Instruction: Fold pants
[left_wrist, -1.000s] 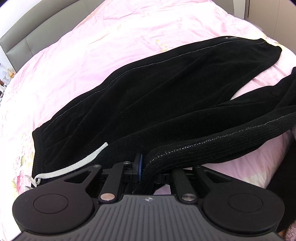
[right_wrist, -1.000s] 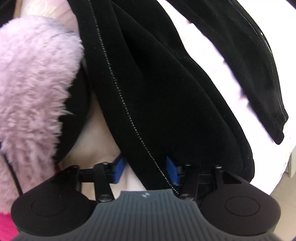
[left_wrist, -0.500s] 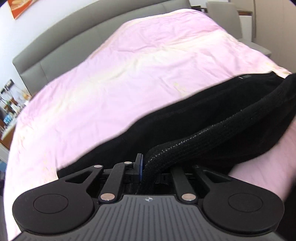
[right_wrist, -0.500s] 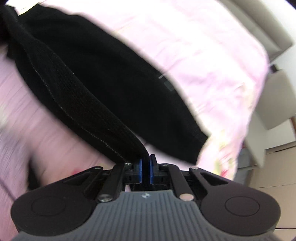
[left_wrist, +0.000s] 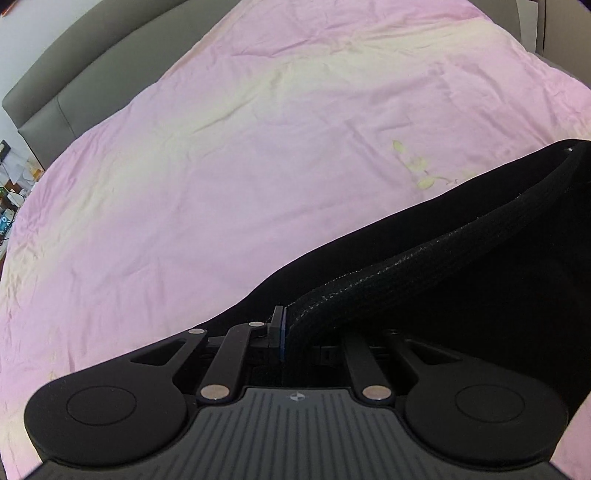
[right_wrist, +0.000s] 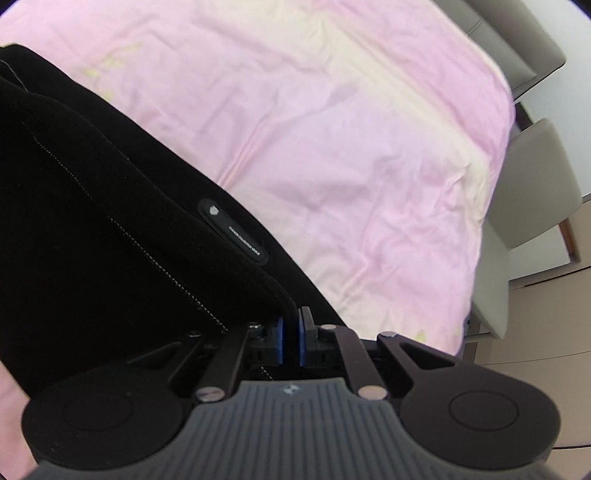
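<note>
- No box, basket or other container shows in either view; the only thing carrying anything is the bed (left_wrist: 221, 166), spread with a pink and pale-yellow cover.
- The pants (left_wrist: 461, 266) are black. They hang from both tools and drape onto the cover just ahead of them and toward the inner side of each.
- Left gripper (left_wrist: 291, 328): clamped on a thick ribbed band of the pants, which runs from its jaws away to the right. Only the left blue pad is visible; the cloth hides the other.
- Right gripper (right_wrist: 291, 341): jaws nearly together, pinching a thin edge of the pants between the two blue pads.
- Just ahead and left of the right gripper, a long black rubbery label (right_wrist: 232, 230) with small white print lies on the cloth, beside a line of pale dotted stitching.
- Far ahead of the left gripper stands a grey padded headboard (left_wrist: 74, 81).
- To the right of the right gripper, past the bed's edge, stands a grey chair (right_wrist: 532, 192).
- The cover is smooth with soft creases; the pants look velvety and matte.
</note>
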